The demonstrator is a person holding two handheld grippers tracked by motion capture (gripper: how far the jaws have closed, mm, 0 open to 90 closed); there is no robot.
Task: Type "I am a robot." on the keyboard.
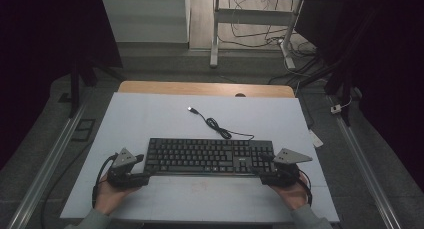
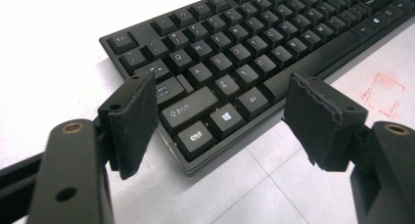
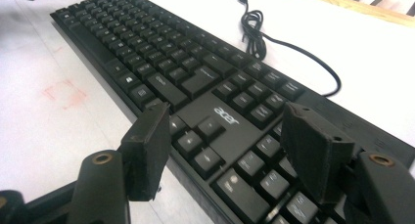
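**Two grippers at the ends of a black keyboard**

A flat black plastic keyboard with an "acer" mark lies on the pale sheet-covered table, parallel to the near edge and a little nearer to that edge than to the far one. Its thin black cable, part coiled, runs from the back of the keyboard toward the far edge and ends in a plug lying loose on the sheet.

The left gripper, held in a hand, sits at the keyboard's left end. In the left gripper view its jaws stand spread, with the near-left corner of the keyboard, around the Ctrl and Shift keys, between them; whether either pad touches the casing I cannot tell.

The right gripper is at the right end, jaws likewise spread, above the arrow keys and number pad. A faint red square mark shows on the sheet just in front of the keyboard.
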